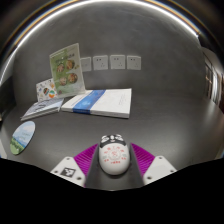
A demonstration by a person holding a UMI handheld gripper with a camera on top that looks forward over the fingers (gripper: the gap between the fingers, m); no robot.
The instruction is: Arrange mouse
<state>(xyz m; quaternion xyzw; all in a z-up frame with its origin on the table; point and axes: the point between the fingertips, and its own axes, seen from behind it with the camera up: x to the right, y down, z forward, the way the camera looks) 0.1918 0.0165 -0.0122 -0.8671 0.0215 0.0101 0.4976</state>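
A white computer mouse [113, 155] with a red printed pattern and a dark front end sits between the fingers of my gripper [113, 160]. The magenta pads [86, 158] lie against both of its sides, so the gripper is shut on the mouse. Its rear part is hidden below, between the fingers. The grey table top [150, 115] spreads out beyond the mouse.
A flat white box with a blue edge [98, 101] lies ahead and to the left. Behind it stands an upright green-and-white leaflet [67, 70], with booklets [42, 102] beside it. A pale oval item [22, 138] lies at the near left. Wall plates [110, 62] line the back.
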